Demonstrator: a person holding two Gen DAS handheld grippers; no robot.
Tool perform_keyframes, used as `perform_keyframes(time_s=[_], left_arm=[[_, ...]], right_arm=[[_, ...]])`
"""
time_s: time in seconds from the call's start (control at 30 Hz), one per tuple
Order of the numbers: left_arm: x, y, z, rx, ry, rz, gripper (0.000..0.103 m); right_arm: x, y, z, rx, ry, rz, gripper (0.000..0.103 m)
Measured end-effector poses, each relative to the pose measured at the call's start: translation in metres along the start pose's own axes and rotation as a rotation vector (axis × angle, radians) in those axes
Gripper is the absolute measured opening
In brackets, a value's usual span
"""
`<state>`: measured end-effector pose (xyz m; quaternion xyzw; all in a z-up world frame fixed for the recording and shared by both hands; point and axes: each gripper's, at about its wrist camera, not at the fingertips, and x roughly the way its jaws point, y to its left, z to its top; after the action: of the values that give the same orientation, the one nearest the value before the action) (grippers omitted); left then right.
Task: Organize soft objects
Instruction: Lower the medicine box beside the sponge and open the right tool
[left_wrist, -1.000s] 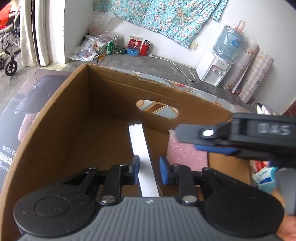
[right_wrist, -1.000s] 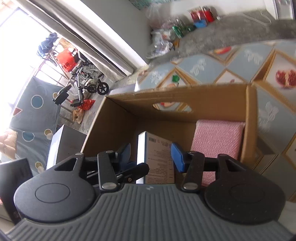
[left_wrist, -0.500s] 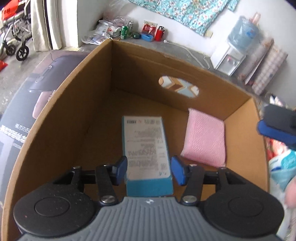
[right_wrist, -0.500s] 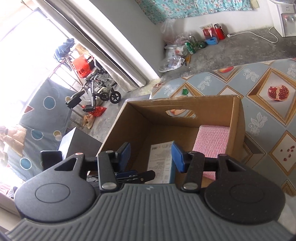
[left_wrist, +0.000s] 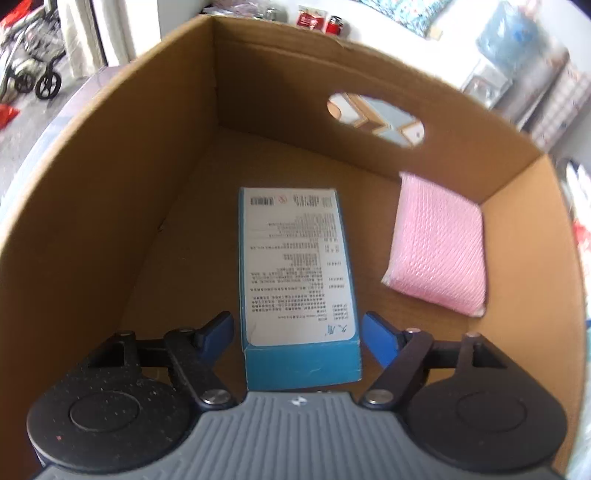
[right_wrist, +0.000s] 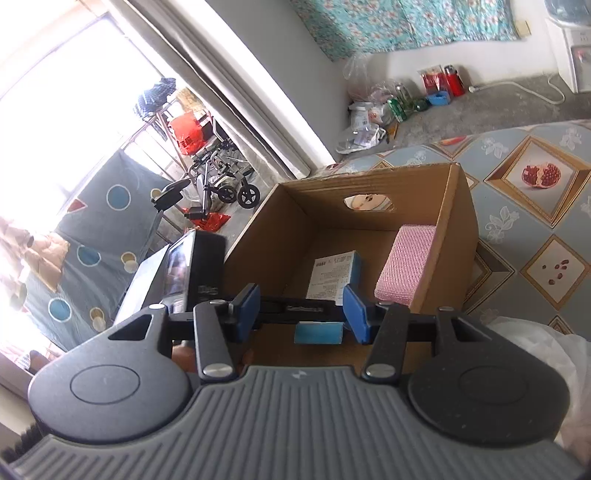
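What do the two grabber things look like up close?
Both look alike. The left gripper has a ribbed grey body with a small white mark, two round speckled black discs, black link bars with silver rivets, and blue pads on the jaws. The right gripper has the same grey ribs, black discs, silver rivets and blue pads. No cables show.
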<state>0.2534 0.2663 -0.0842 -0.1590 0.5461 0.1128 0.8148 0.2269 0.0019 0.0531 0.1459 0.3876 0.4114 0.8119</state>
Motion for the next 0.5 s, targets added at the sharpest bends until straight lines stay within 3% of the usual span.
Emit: perform_keyframes(time_s=[0.27,0.5], left_arm=[[-0.001,-0.010,0.004,0.141,-0.055,0.015,0.073],[0.005,-0.020,0.015,0.245,-0.081,-0.029,0.073]], right_arm=[[-0.012,0.010,-0.009,-0.062,-0.015,0.000,0.051],[-0.009,0.007,-0.010,-0.059,0.001,-0.003,0.051]])
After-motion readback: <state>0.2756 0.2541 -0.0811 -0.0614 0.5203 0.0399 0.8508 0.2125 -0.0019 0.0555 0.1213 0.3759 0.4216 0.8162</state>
